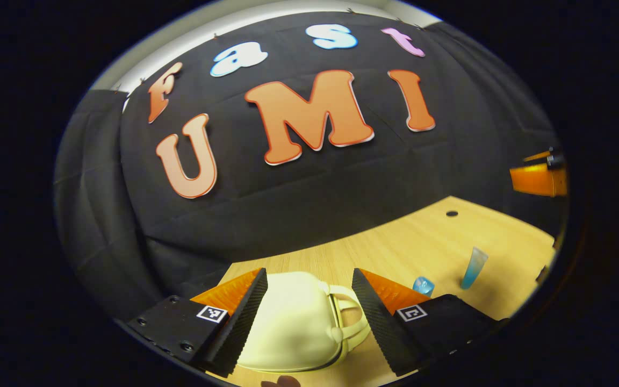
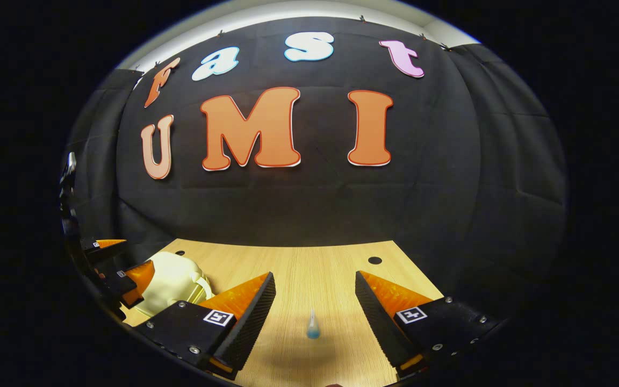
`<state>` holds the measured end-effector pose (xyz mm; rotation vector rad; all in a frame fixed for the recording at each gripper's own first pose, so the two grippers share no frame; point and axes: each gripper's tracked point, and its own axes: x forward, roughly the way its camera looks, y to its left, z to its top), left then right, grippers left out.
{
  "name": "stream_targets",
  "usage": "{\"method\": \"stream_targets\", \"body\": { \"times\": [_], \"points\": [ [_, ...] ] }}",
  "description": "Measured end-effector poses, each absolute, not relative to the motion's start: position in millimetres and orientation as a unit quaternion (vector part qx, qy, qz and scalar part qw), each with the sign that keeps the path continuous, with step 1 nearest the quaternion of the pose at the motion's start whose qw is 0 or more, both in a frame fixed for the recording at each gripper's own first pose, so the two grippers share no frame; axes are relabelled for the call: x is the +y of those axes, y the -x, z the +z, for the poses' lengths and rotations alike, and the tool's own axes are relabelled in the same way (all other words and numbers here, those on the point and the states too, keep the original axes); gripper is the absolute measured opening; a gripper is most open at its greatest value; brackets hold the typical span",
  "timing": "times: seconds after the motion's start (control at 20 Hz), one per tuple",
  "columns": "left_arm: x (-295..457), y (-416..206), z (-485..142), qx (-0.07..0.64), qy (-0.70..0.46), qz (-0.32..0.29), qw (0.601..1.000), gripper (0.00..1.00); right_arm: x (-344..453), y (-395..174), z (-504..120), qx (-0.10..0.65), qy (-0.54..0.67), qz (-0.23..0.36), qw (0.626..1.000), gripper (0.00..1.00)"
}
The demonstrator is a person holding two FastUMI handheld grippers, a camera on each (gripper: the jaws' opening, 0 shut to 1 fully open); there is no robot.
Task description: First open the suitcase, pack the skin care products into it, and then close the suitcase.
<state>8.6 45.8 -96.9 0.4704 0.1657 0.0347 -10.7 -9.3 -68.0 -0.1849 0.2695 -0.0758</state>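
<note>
A small cream suitcase (image 1: pixel 293 328) lies shut on the wooden table, its handle (image 1: pixel 350 317) facing right. My left gripper (image 1: pixel 309 293) is open above it, one finger on either side of the case, not touching it. To the right stand a blue tube (image 1: pixel 473 267) and a small blue jar (image 1: pixel 423 285). In the right gripper view my right gripper (image 2: pixel 315 295) is open over the table, with the blue tube (image 2: pixel 312 326) standing between and below its fingers, untouched. The suitcase (image 2: pixel 172 282) and the left gripper (image 2: pixel 121 263) appear at the far left there.
The wooden table (image 2: pixel 299 269) has round cable holes (image 2: pixel 374 260) near its back edge. Black cloth walls close in the back and sides. The other gripper's body (image 1: pixel 538 177) shows at the right edge of the left gripper view.
</note>
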Motion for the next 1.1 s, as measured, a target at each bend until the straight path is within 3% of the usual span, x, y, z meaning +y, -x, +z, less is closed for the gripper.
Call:
{"method": "stream_targets", "body": {
  "times": [0.7, 1.1],
  "points": [
    [37.0, -15.7, -218.9, 0.170, -0.479, -0.044, 0.860, 0.98, -67.6, 36.4, -99.6, 0.188, 0.077, -0.101, 0.974, 0.94],
    [41.6, -50.8, -252.1, 0.216, -0.521, -0.045, 0.825, 0.98, -98.6, 42.4, -112.3, 0.208, 0.060, -0.143, 0.966, 0.94]
  ]
}}
